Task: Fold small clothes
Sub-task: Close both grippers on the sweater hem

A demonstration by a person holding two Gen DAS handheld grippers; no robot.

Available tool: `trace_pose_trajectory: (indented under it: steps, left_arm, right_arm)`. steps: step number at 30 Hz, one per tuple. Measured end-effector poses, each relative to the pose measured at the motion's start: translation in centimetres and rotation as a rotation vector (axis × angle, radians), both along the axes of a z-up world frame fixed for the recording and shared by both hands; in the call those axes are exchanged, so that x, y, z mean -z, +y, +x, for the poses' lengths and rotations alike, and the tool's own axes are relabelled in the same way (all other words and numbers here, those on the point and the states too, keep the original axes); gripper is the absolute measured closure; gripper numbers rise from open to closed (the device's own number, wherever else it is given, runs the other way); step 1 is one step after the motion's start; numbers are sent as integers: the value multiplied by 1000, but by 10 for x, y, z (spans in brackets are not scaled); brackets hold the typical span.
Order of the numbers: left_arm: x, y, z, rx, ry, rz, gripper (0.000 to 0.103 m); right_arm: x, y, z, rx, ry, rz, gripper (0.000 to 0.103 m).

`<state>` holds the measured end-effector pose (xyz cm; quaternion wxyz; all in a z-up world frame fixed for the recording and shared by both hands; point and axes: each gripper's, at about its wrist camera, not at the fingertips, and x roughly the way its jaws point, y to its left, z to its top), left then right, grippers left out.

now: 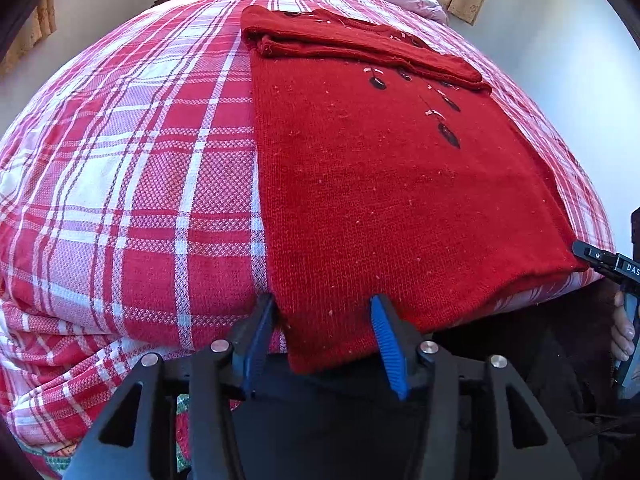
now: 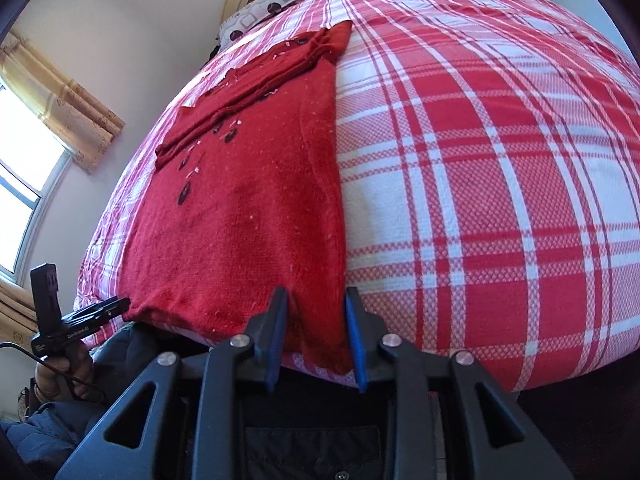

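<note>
While the red sweater (image 1: pixel 384 184) is lying flat on the plaid bedspread (image 1: pixel 132 184), you are positioning both tools at its near hem, which is hanging slightly over the bed edge. Both sleeves (image 1: pixel 360 48) are lying folded across the chest at the far end, so the sleeve folds are judged complete; the lengthwise fold of the body is judged to be still outstanding.

You are holding the left gripper (image 1: pixel 322 336) at one hem corner. Its jaws are standing apart with the corner between them; the blue pads (image 1: pixel 386 344) are not visibly pressing the knit, so no grip is confirmed there.

You are holding the right gripper (image 2: pixel 316 332) at the opposite hem corner. Its jaws are standing narrower, straddling the corner. The pads (image 2: pixel 354 336) are sitting close against the fabric edges, but the right wrist view is not showing whether they are pinching it; treat that grip as unconfirmed.

Remaining work, as judged from this layout: you are still needing a firm pinch on both corners, then a lift carrying the hem toward the collar, then flattening. A pillow (image 2: pixel 260 12) is resting beyond the garment, well apart from it.
</note>
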<state>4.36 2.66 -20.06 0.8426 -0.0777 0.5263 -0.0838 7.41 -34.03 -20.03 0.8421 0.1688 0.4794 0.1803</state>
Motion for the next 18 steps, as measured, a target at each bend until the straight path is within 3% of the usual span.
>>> trace_pose_trajectory:
  steps: [4, 7, 9, 12, 18]
  left_arm:
    - [2, -2, 1, 27, 1, -11, 43]
    - [1, -5, 1, 30, -7, 7, 43]
    - [0, -1, 1, 6, -7, 8, 57]
    - [-1, 5, 0, -8, 2, -10, 72]
    - [-1, 4, 1, -5, 7, -21, 72]
  right_arm:
    - [2, -4, 2, 2, 15, 47, 70]
    - [2, -4, 2, -3, 14, 42, 74]
    - [1, -2, 1, -19, 13, 30, 81]
    - [2, 4, 0, -41, 14, 13, 83]
    - [4, 2, 1, -40, 16, 12, 86]
